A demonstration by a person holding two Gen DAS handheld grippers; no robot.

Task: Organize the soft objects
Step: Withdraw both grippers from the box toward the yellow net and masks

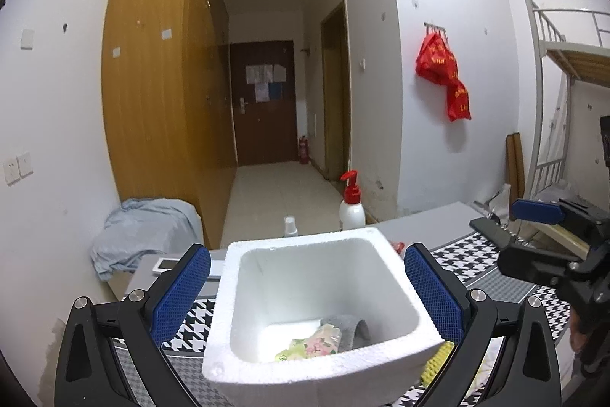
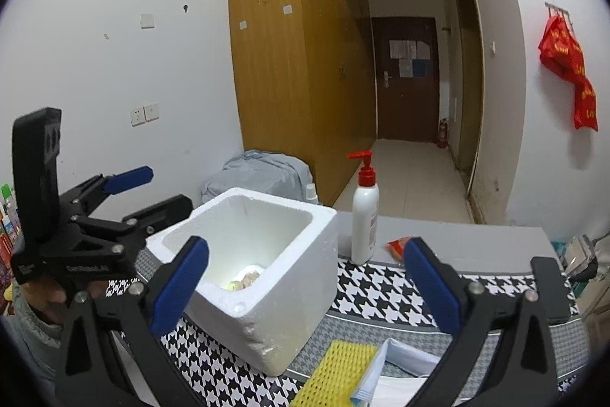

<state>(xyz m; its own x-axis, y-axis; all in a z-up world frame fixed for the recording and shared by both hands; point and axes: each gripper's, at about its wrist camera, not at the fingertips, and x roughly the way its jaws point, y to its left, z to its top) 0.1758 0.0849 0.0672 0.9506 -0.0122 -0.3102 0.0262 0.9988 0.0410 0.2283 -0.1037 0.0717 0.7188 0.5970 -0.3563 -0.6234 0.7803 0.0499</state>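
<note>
The yellow sponge (image 2: 335, 372) lies on the checked cloth (image 2: 385, 296) just below and in front of the right gripper (image 2: 305, 281), beside the foam box (image 2: 267, 292), its long side running toward the camera. The right gripper is nearer it, tilted gently downward, jaws spread wide and empty. The left gripper (image 1: 307, 277), also wide and empty, hangs over the box, straddling it, where a grey sock (image 1: 349, 328) and a flowered packet (image 1: 312, 346) lie.
</note>
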